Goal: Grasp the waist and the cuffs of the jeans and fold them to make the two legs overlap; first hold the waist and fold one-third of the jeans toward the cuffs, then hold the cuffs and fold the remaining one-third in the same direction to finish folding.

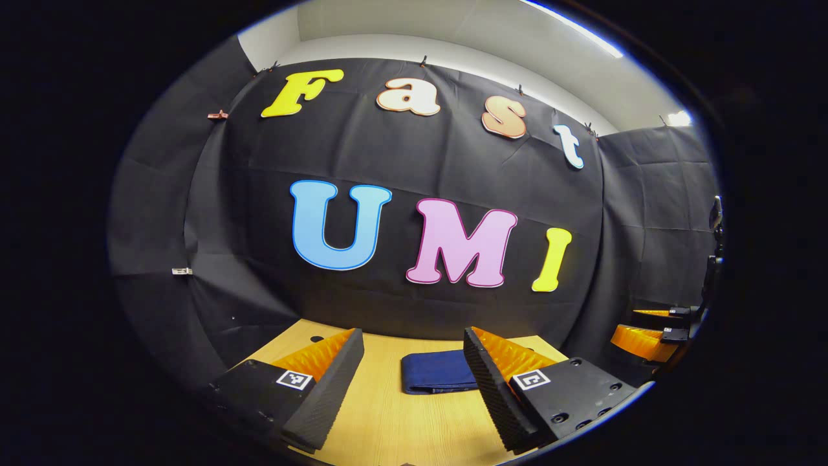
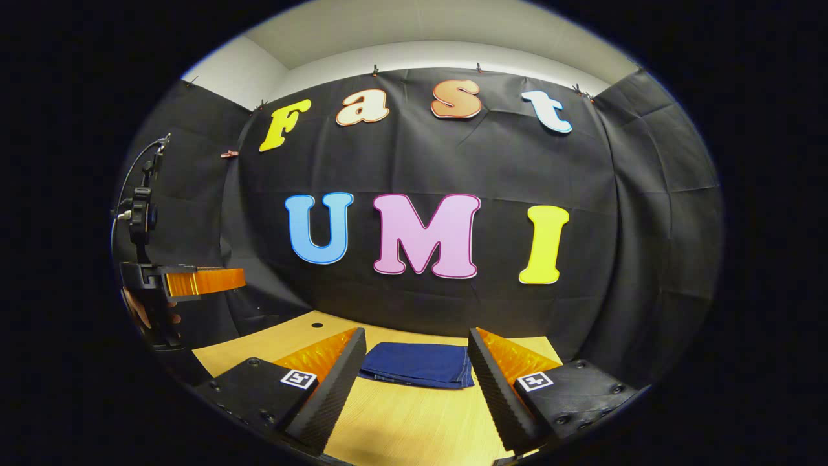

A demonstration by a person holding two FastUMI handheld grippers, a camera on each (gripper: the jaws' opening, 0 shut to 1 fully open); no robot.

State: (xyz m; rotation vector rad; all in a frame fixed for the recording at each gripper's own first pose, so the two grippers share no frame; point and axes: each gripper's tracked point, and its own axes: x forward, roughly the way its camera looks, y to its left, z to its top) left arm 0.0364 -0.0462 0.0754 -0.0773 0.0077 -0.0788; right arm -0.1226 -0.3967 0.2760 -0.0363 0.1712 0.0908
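In the left gripper view, a small dark hole (image 1: 316,338) sits in the wooden table (image 1: 394,421) near its far left edge, close to the black cloth wall (image 1: 259,213). Further right, the jeans (image 1: 436,372) lie on the table as a compact folded blue bundle, toward the far edge, with its right end hidden behind one finger. Nothing else lies on the wood between the camera and the bundle. At the far right edge of this view the right gripper (image 1: 650,330) hangs in the air above the table's side, well apart from the jeans.

The left gripper (image 1: 414,375) is held above the near part of the table with its fingers spread wide; nothing is between them and they touch neither the cloth nor the wood.

In the right gripper view, the left gripper (image 2: 207,279) shows at the far left, raised over the table corner, with part of a hand (image 2: 145,310) behind it. The same hole (image 2: 316,324) lies just right of it. The folded jeans (image 2: 417,364) rest flat in the middle, a stitched edge facing right.

The right gripper (image 2: 414,372) is also wide open and holds nothing, its fingers framing the bundle from nearer the camera without contact.
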